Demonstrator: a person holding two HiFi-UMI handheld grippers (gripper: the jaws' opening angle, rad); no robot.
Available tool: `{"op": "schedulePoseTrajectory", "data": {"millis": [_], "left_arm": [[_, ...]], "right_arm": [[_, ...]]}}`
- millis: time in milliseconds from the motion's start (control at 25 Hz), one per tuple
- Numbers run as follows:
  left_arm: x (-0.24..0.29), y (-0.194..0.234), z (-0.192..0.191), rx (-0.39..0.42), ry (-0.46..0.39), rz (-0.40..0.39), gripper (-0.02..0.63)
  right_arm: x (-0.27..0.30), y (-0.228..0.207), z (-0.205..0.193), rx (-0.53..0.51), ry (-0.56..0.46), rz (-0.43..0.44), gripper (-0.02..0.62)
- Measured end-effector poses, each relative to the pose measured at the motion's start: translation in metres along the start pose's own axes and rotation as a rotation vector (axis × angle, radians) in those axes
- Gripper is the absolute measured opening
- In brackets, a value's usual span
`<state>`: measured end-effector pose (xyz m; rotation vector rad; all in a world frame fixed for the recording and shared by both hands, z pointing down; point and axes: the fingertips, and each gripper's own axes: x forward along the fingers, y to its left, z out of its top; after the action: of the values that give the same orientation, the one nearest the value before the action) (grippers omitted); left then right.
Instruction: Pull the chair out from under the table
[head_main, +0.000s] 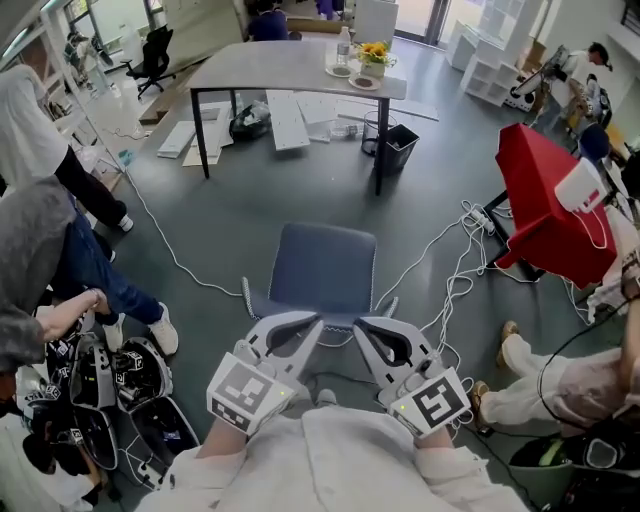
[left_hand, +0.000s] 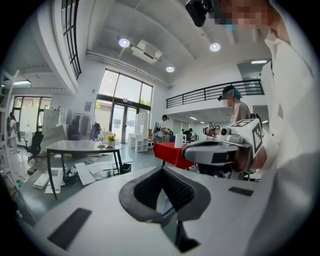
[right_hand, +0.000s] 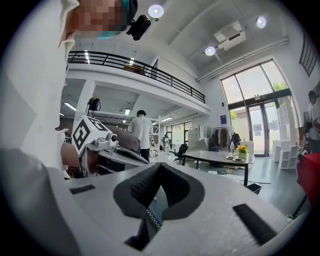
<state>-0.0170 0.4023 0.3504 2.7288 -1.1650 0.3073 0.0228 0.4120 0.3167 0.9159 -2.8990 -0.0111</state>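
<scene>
The blue chair (head_main: 325, 268) stands on the grey floor, well apart from the grey table (head_main: 290, 65) at the far side. In the head view my left gripper (head_main: 318, 322) and right gripper (head_main: 358, 322) sit side by side over the chair's near edge, tips close together. Both are shut. In the left gripper view the left gripper (left_hand: 164, 175) has its pads met, and nothing shows as held. The right gripper (right_hand: 160, 169) looks the same in its own view. Both point level across the room toward the table (left_hand: 82, 146).
A person in grey stands at the left beside open cases of gear (head_main: 110, 390). Cables (head_main: 455, 270) trail right of the chair toward a red-covered table (head_main: 545, 205). A seated person's legs (head_main: 530, 380) are at the right. A bin (head_main: 398, 145) and boards (head_main: 285, 120) lie under the table.
</scene>
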Motion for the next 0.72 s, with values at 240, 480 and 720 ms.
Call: {"op": "schedulePoseTrajectory", "data": {"millis": [240,480,720], "left_arm": [[0.0020,-0.0020,0.0055,0.017,-0.023,0.000,0.014],[0.0015,-0.0077,-0.0020,0.006,0.016,-0.021,0.014],[0.0017,-0.0062,0.0039,0.020,-0.006,-0.015,0.014]], "right_arm": [[-0.0025,-0.0032,-0.0027,-0.013,0.006,-0.030,0.002],[-0.0013,-0.0031,-0.0051,-0.002,0.022,-0.035,0.002],[-0.0012,-0.0037,-0.0067,0.005,0.030,-0.045,0.002]]}}
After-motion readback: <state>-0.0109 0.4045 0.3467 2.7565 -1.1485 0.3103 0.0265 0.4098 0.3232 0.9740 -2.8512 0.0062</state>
